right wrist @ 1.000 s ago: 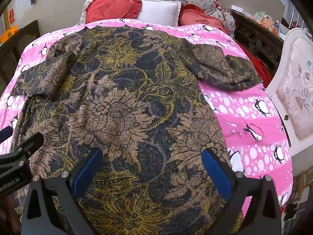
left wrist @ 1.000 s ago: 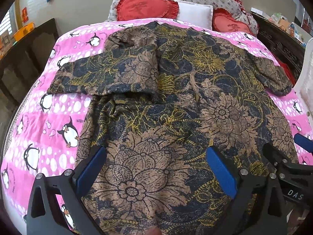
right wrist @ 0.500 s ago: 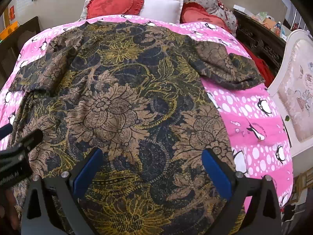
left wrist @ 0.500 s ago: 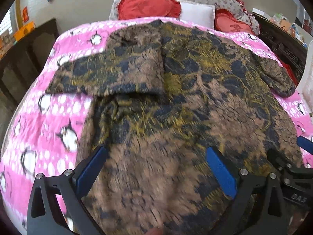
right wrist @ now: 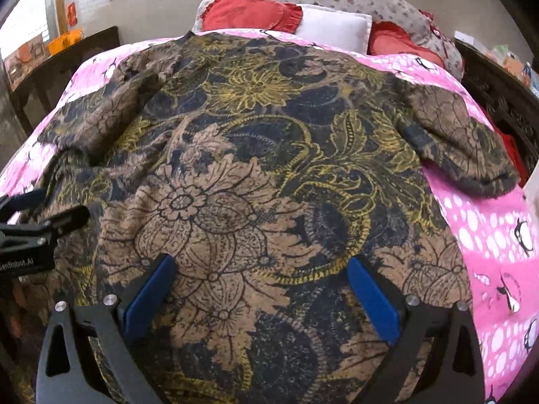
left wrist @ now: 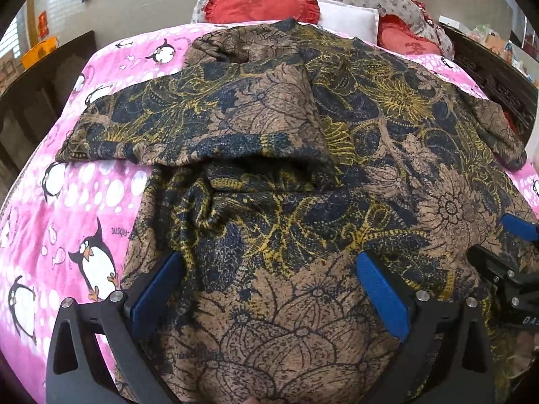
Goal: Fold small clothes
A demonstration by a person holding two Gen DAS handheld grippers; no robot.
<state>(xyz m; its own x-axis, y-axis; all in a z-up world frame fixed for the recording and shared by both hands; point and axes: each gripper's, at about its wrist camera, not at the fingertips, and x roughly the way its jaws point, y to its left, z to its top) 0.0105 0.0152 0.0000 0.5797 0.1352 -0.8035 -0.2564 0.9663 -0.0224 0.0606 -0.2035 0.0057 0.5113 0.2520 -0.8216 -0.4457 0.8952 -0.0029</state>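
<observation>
A floral-print garment (left wrist: 303, 175), brown, navy and yellow, is lying spread out across the pink penguin blanket (left wrist: 77, 222) on the bed, its near hem coming right up under both tools. It looks like a top or short dress lying flat, though the fisheye bend is making the exact cut hard to call.

The left sleeve (left wrist: 188, 124) is lying crossways, its cuff reaching out over the blanket, with a loose ruck of cloth bunching just below it. The right sleeve (right wrist: 461, 148) is splaying out towards the bed's far edge.

The left tool (left wrist: 269, 289) is hovering over the lower part of the garment with its blue pads spread wide and nothing between them. The right tool (right wrist: 259, 289) is doing the same just beside it, released as well, pads apart over the big flower motif. Holding both low and side by side over the hem probably means the person is lining up to take the bottom edge at two points, so the cloth can be lifted evenly.

No basket or bin is showing. At the head of the bed, red heart cushions (left wrist: 256, 5) and a white pillow (right wrist: 333, 30) are sitting well apart from the garment.
</observation>
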